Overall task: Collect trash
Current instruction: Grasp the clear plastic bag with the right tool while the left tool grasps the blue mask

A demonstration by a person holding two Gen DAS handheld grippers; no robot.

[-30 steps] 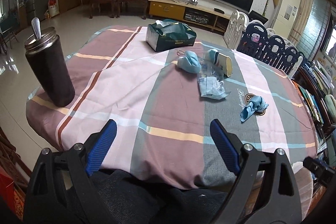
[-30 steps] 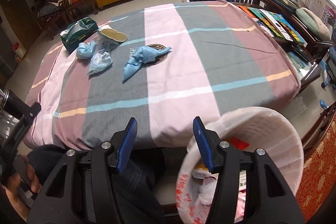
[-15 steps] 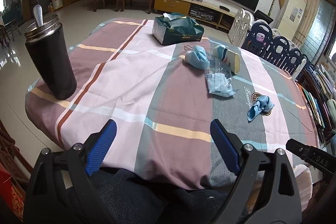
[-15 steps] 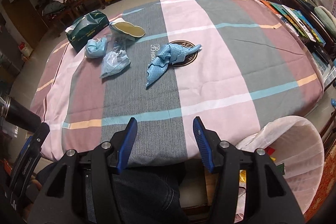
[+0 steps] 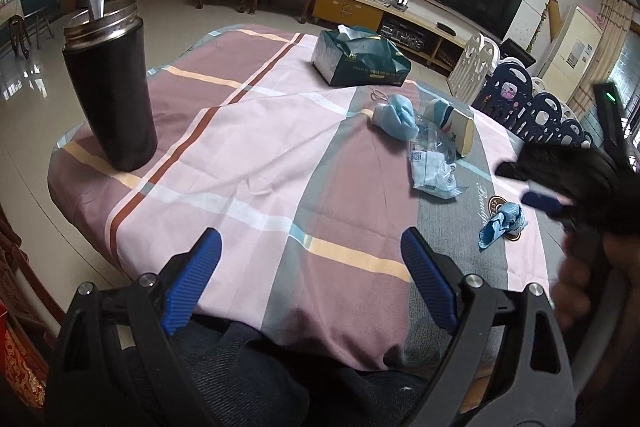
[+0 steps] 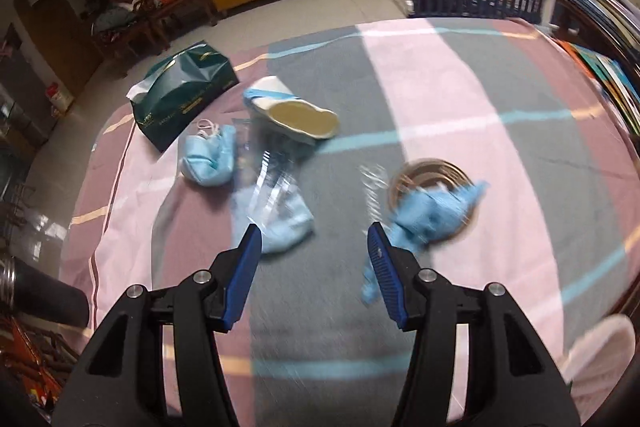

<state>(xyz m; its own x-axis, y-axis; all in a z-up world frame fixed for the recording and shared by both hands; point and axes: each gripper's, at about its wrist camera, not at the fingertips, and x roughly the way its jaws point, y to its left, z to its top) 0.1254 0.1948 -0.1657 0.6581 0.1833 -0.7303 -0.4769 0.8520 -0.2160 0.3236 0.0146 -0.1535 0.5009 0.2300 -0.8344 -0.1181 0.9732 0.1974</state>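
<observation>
A: Where is our trash? We count four pieces on the desk (image 6: 460,99). The crumpled blue cloth (image 6: 434,213) lies nearest us, partly over a round badge (image 6: 430,175) printed on the tablecloth.

B: Right, at about one o'clock from our right hand-held gripper (image 6: 314,269). The clear plastic wrapper (image 6: 280,211) sits at about eleven o'clock, just beside the left finger tip, with the balled blue mask (image 6: 208,163) beyond it and the flattened paper cup (image 6: 296,115) at twelve, close to the wrapper's far end.

A: Are we holding anything?

B: No. The right jaws stand spread over bare cloth, nothing between them, and the view is blurred. Our left hand-held gripper (image 5: 312,281) is spread too, empty, hanging at the near edge of the desk above our lap.

A: So how far along are we?

B: Every piece we can see is still on the desk, so we judge the collecting as barely begun. The white-lined bin (image 6: 596,351) shows at five o'clock, low in the right view; what it holds we cannot tell.

A: And the rest?

B: The green tissue box (image 6: 186,95) at ten o'clock and the black flask (image 5: 110,95) with a spoon in it, far left, look like things to keep. We would take the blue cloth first, being closest.
</observation>
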